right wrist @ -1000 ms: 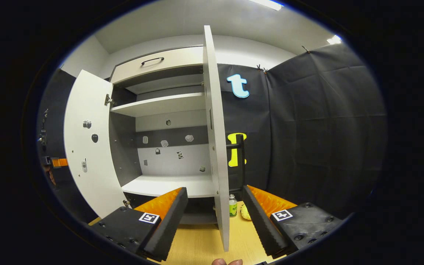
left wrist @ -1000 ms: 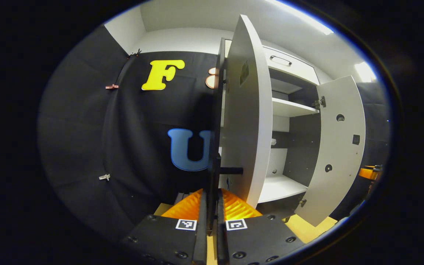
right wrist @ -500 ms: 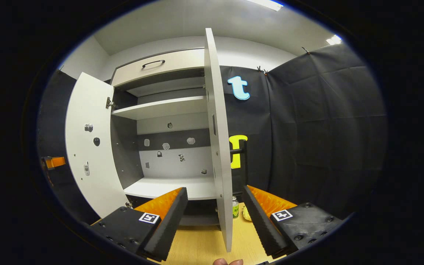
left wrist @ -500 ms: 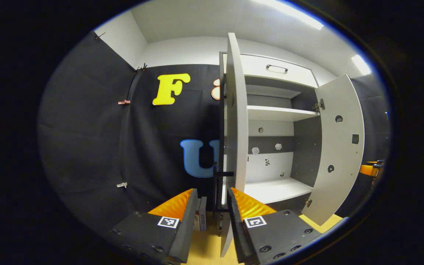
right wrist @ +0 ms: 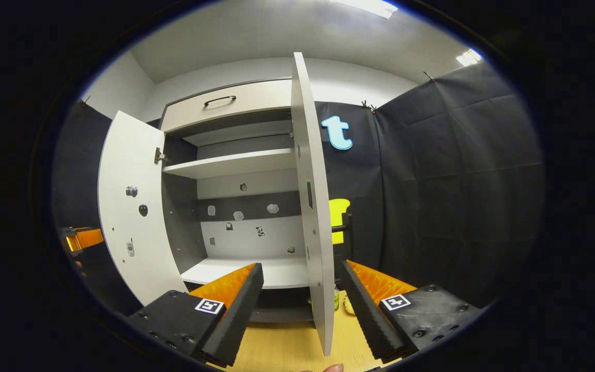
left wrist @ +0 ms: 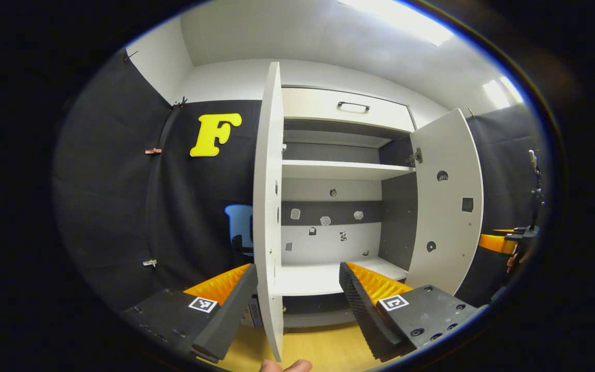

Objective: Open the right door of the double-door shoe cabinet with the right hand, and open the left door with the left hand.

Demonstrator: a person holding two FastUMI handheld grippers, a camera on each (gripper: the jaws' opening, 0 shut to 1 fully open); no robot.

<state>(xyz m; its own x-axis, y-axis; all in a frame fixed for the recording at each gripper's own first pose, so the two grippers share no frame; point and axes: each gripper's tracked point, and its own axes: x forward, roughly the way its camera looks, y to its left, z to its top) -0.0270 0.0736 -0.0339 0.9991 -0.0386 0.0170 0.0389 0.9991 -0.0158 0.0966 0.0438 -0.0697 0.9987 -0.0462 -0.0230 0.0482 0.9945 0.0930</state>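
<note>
The white double-door shoe cabinet (left wrist: 339, 281) stands with both doors swung out. In the left gripper view the left door (left wrist: 268, 206) is edge-on, standing between the spread fingers of my left gripper (left wrist: 295, 310) without touching either one; that gripper is open. The right door (left wrist: 444, 206) hangs wide open farther right. In the right gripper view the right door (right wrist: 314, 206) is edge-on between the fingers of my right gripper (right wrist: 300, 310), which is open and clear of it. Its black bar handle (right wrist: 346, 227) shows behind the edge. The left door (right wrist: 132, 206) stands open at the left.
Inside, a white shelf (right wrist: 230, 163) and bottom board (right wrist: 246, 271) carry nothing. Above sits a shut drawer with a black handle (left wrist: 351, 107). A small green bottle (right wrist: 337, 298) stands on the wooden floor (right wrist: 287, 346) behind the right door. Black cloth walls flank the cabinet.
My left gripper went from shut on the left door's handle to open and drew back from it. The left door swung a little wider. The right gripper backed off slightly.
</note>
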